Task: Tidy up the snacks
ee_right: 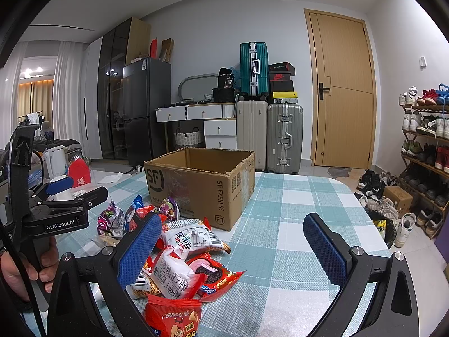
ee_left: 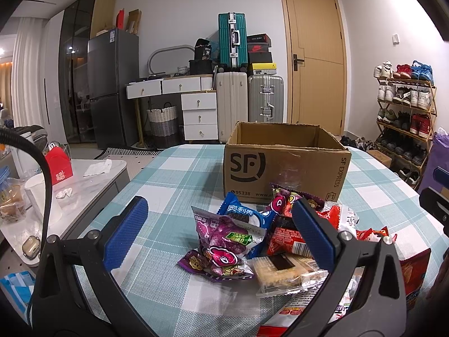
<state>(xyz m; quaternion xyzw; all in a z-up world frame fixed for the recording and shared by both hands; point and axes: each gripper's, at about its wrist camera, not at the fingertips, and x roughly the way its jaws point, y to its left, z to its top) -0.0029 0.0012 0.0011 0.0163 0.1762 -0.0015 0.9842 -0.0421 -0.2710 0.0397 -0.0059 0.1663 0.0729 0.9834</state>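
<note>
An open brown cardboard box [ee_left: 286,165] marked SF stands on the checked tablecloth [ee_left: 174,179]; in the right wrist view the box [ee_right: 202,185] sits left of centre. A heap of snack packets lies in front of it: a purple packet [ee_left: 230,238], a blue Oreo packet [ee_left: 247,216], red packets [ee_left: 286,238] and a clear tray of crackers [ee_left: 280,275]. My left gripper [ee_left: 221,227] is open, hovering above the heap, holding nothing. My right gripper [ee_right: 233,241] is open over the heap's right side, near a white and red packet [ee_right: 174,275] and a red biscuit packet [ee_right: 216,278].
A low marble side table [ee_left: 92,179] with a red carton [ee_left: 59,165] and paper cup [ee_left: 42,196] stands left of the table. Suitcases [ee_left: 249,98], drawers and a fridge line the back wall. A shoe rack [ee_left: 404,112] stands right. A hand [ee_right: 25,269] holds the left gripper's handle.
</note>
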